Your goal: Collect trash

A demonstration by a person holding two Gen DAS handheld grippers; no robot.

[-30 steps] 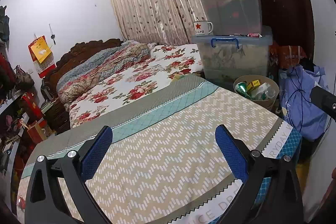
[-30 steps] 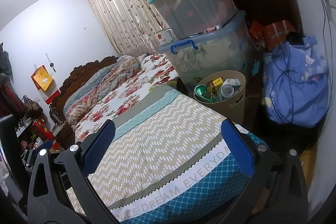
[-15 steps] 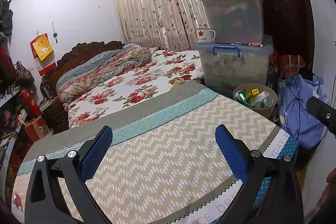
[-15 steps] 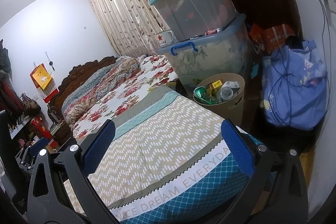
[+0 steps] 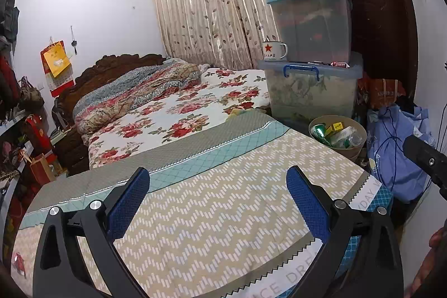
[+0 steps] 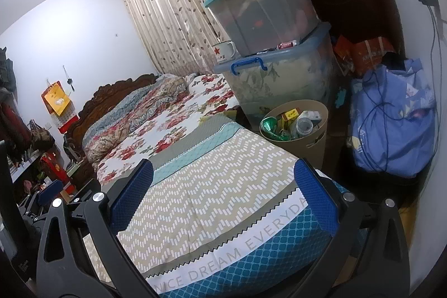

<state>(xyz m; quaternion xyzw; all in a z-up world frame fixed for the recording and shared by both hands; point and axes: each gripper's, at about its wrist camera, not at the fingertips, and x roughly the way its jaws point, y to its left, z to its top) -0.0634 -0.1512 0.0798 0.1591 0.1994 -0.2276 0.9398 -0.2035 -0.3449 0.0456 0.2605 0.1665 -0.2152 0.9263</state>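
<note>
A tan round waste bin (image 5: pixel 352 151) (image 6: pixel 315 140) stands on the floor past the bed's foot corner, filled with a green can (image 6: pixel 269 125), a yellow carton (image 6: pixel 290 113) and clear plastic bottles (image 6: pixel 304 126). My left gripper (image 5: pixel 218 183) hovers open above the zigzag bedspread (image 5: pixel 212 211), nothing between its blue pads. My right gripper (image 6: pixel 223 178) is open too, over the bedspread (image 6: pixel 195 208) near its foot edge, and holds nothing. A small red scrap (image 5: pixel 17 264) lies at the bed's left edge.
Three stacked clear storage boxes (image 5: pixel 310 27) (image 6: pixel 268 21) rise behind the bin, with a white star mug (image 5: pixel 273 50) on the lowest lid. A blue bag (image 6: pixel 391 127) with cords sits right of the bin. Floral bedding (image 5: pixel 173 105), curtains and cluttered shelves (image 5: pixel 16 130) fill the room.
Both grippers have tilted and drawn back slightly, so the room sits a little lower in the views. They stay open and empty. Nothing on the bed or in the bin has moved.
</note>
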